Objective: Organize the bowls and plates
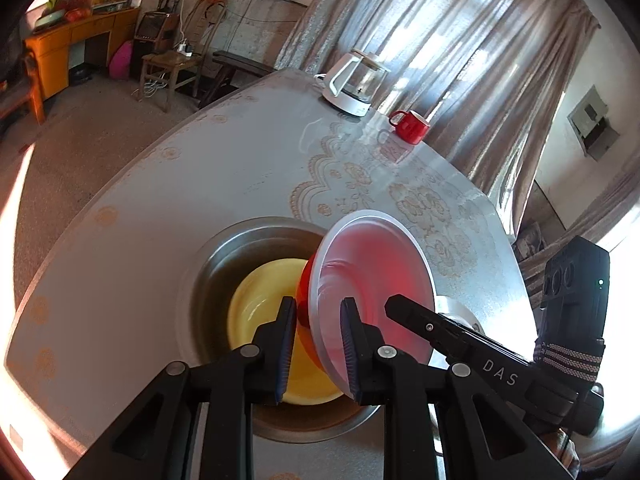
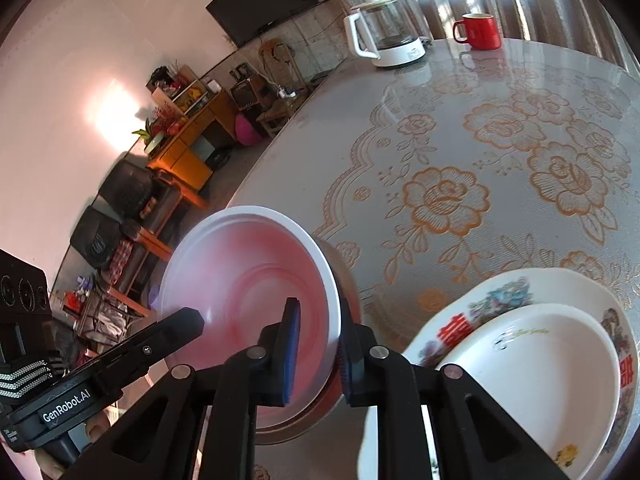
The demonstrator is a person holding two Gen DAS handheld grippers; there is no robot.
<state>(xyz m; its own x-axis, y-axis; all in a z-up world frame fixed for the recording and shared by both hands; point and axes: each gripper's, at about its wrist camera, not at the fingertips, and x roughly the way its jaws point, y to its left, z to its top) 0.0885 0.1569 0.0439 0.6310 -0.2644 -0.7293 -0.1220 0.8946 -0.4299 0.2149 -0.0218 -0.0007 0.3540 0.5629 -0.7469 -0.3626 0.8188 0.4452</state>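
A red plastic bowl with a white inside is tilted on its side over a steel basin that holds a yellow bowl. My left gripper is shut on the red bowl's rim. My right gripper is shut on the same bowl at the opposite rim; one right finger shows in the left wrist view. A white plate lies on a flowered plate at the right.
A glass kettle on a white base and a red mug stand at the table's far edge. The table has a glossy flowered cover. Beyond its left edge are floor, a chair and an orange cabinet.
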